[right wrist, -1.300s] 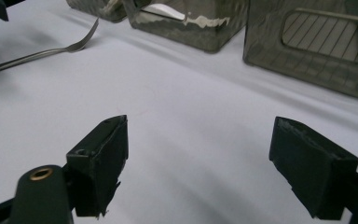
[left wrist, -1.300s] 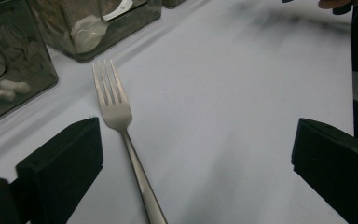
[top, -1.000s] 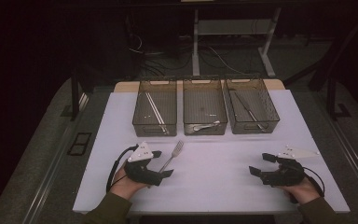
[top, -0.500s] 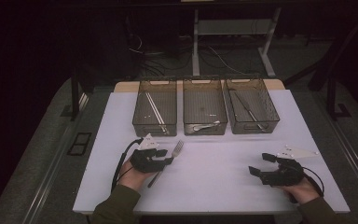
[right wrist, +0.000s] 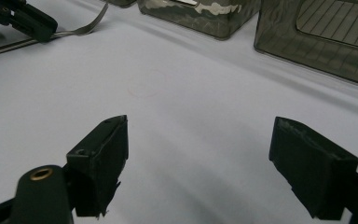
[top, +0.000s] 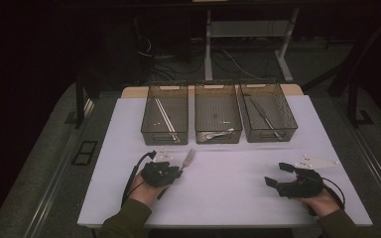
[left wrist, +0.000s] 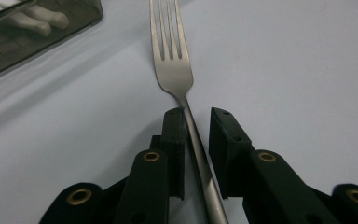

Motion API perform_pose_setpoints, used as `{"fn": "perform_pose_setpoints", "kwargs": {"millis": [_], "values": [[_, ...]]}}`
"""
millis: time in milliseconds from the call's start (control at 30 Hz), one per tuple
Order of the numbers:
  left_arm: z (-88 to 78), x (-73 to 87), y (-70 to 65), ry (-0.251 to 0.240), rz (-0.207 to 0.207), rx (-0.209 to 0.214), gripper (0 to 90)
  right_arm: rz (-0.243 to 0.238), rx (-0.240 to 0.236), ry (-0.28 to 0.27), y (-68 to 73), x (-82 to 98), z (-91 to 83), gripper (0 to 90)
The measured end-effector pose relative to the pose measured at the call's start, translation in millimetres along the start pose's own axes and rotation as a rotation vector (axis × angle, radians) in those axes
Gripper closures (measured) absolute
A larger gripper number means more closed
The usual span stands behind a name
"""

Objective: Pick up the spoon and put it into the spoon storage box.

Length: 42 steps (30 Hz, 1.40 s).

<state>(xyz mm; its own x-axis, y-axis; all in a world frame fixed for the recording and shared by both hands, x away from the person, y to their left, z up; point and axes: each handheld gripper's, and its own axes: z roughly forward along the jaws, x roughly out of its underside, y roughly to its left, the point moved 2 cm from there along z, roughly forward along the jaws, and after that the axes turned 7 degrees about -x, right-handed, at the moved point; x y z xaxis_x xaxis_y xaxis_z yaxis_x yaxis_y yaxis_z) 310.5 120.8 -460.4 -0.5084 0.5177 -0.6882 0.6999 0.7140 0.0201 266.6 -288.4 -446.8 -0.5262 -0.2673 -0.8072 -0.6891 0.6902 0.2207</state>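
A metal fork point(top: 188, 157) point(left wrist: 172, 70) lies on the white table, tines pointing toward the bins. My left gripper point(top: 177, 173) point(left wrist: 196, 114) sits low over the fork's handle, which runs between its jaws. The jaws have just been closing. The handle rests against the left pad, and a narrow gap still shows at the right pad. My right gripper point(top: 277, 174) point(right wrist: 233, 140) rests at the table's right front, open wide with bare table between its fingers. The right gripper view also shows the left gripper point(right wrist: 25, 19) at its top left with the fork point(right wrist: 81, 29).
Three clear bins stand in a row at the back: the left bin point(top: 151, 133) holds thin sticks, the middle bin point(top: 217, 89) a spoon, the right bin point(top: 290, 119) a long utensil. The white table top point(top: 228, 198) spreads between the two hands.
The left gripper has moved up and to the right onto the fork's handle and its jaws have narrowed around it. The right gripper has stayed put.
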Motion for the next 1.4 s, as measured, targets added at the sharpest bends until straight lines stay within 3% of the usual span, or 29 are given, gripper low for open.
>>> {"fn": "perform_pose_setpoints", "kwargs": {"millis": [200, 533, 700, 733, 900, 1067, 1233, 1400], "values": [[0.0, -1.8, -4.7, 0.021, 0.013, -0.036, 80.5, -0.007, 0.003, 0.004, 0.3, 0.1, 0.5, 19.7], [0.0, -2.8, -3.4, 0.027, -0.012, -0.038, 84.5, -0.019, 0.006, 0.007, 0.8, -0.2, 0.4, 19.7], [-1.5, -3.2, -3.2, 0.031, 0.001, -0.042, 84.6, -0.019, 0.007, 0.002, 1.5, -0.5, 0.4, 19.7], [-2.3, -3.7, -2.3, 0.017, 0.011, -0.037, 84.6, -0.02, 0.006, 0.002, 1.7, -0.6, 0.2, 19.7], [-13.3, -11.3, -4.2, -0.058, -0.015, -0.026, 84.6, 0.006, -0.003, 0.002, 3.1, -5.1, -1.1, 18.9], [-19.5, -26.8, -20.3, -0.132, 0.007, 0.013, 84.6, 0.05, -0.072, -0.027, 10.1, -25.2, 1.0, 18.4], [-16.0, -45.4, -44.9, -0.172, 0.06, 0.058, 84.6, 0.053, -0.116, -0.029, 23.1, -45.4, 19.2, 27.6], [-6.3, -64.1, -68.4, -0.202, 0.098, 0.094, 84.6, 0.073, -0.178, -0.081, 33.8, -65.4, 36.2, 38.5]]}}
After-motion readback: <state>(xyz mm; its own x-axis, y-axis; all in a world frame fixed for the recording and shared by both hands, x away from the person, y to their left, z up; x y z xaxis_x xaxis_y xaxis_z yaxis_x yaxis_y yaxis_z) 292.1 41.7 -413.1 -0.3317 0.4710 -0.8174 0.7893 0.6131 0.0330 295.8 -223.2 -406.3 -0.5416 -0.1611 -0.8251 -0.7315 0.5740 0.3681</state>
